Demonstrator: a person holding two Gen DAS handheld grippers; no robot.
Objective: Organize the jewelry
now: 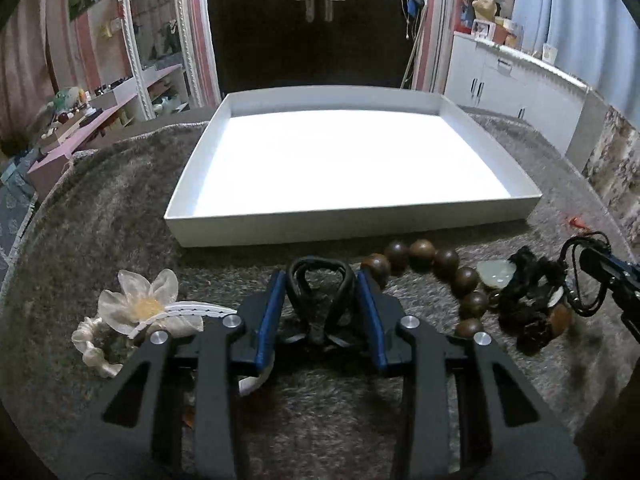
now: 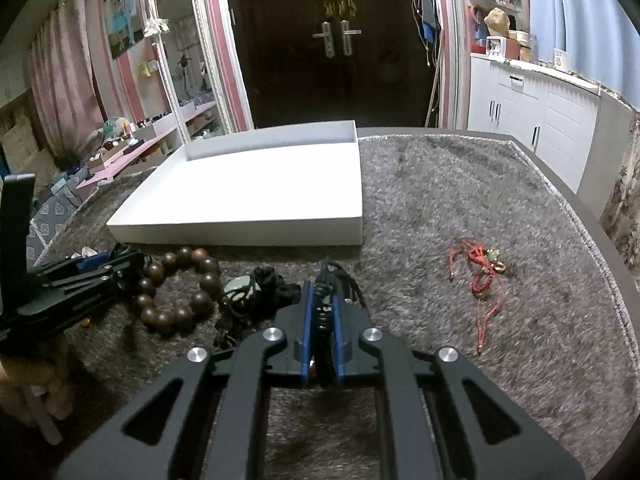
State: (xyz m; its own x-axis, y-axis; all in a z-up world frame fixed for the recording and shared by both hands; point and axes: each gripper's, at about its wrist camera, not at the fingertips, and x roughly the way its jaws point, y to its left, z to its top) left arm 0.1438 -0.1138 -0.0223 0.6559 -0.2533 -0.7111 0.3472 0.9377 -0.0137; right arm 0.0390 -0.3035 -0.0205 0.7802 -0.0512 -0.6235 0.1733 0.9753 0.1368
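A shallow white tray (image 1: 352,224) lies on the grey rug; it also shows in the right wrist view (image 2: 240,236). My left gripper (image 1: 320,276) stands around a black cord loop (image 1: 320,280), its blue pads against the loop's sides. A brown wooden bead bracelet (image 1: 444,268) lies to its right, next to a pale jade pendant (image 1: 496,274) on tangled black cord (image 1: 532,304). My right gripper (image 2: 322,292) is shut on that black cord necklace (image 2: 324,300). The beads (image 2: 180,292) and pendant (image 2: 242,290) lie left of it.
A white flower hair piece with a scrunchie (image 1: 136,308) lies left of my left gripper. A red string bracelet with gold charms (image 2: 480,276) lies on the rug to the right. The rug's curved edge (image 2: 600,240) runs along the right. White cabinets (image 2: 532,112) stand beyond.
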